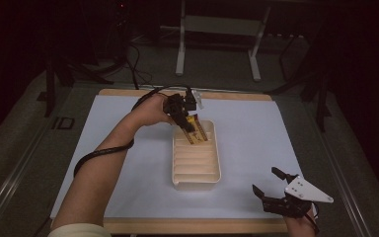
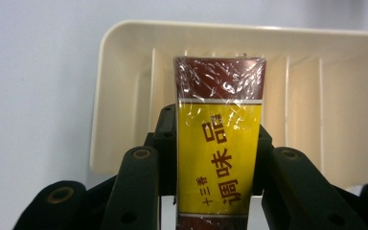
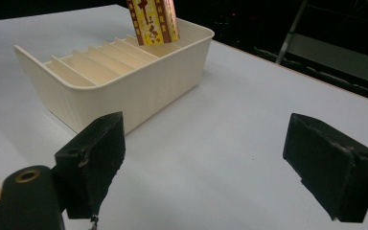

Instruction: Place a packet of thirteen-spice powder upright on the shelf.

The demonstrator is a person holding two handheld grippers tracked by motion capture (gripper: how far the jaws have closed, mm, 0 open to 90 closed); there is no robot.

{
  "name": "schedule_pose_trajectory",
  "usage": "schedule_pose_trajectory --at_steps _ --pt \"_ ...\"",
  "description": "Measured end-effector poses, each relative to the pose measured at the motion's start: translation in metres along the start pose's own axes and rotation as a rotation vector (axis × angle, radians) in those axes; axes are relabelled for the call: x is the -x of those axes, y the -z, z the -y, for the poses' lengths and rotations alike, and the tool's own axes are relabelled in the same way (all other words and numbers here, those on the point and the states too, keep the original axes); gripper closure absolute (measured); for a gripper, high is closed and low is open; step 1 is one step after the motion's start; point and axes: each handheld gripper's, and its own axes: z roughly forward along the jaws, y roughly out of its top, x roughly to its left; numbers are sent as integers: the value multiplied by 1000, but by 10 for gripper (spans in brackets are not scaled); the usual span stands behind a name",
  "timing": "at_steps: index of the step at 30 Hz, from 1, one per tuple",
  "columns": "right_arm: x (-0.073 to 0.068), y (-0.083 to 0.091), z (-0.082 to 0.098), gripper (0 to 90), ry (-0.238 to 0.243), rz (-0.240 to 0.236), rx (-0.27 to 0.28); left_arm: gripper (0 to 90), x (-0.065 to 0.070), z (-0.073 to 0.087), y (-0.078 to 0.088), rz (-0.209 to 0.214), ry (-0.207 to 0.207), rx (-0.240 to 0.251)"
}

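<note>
Packet (image 2: pixel 219 143), film-wrapped, yellow with maroon ends.

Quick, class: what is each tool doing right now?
Left tool: closed on the yellow packet.
Right tool: open, holding nothing.

The packet (image 2: pixel 219 139) carries dark red Chinese print on its yellow band: large characters 调味品, with smaller 十三香 beside them. In the right gripper view the same packet (image 3: pixel 153 20) shows print too blurred to read.
</note>
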Motion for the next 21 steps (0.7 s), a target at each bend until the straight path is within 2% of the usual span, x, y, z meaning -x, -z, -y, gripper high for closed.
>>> schedule_pose_trajectory --at_steps 1,2,16,18,21 --pt "0 0 0 146 -1 -1 -1 682 0 0 0 0 0 0" --pt "0 0 0 146 -3 -2 -1 682 0 -1 -2 -1 -12 -24" --pt "0 -1 0 146 3 -5 -3 682 3 -3 -4 10 -25 -43" --pt "0 -1 0 146 6 -4 -3 682 7 -2 -11 -1 -46 -86" --pt "0 -1 0 146 4 -5 -7 682 6 -1 -18 2 -47 -120"
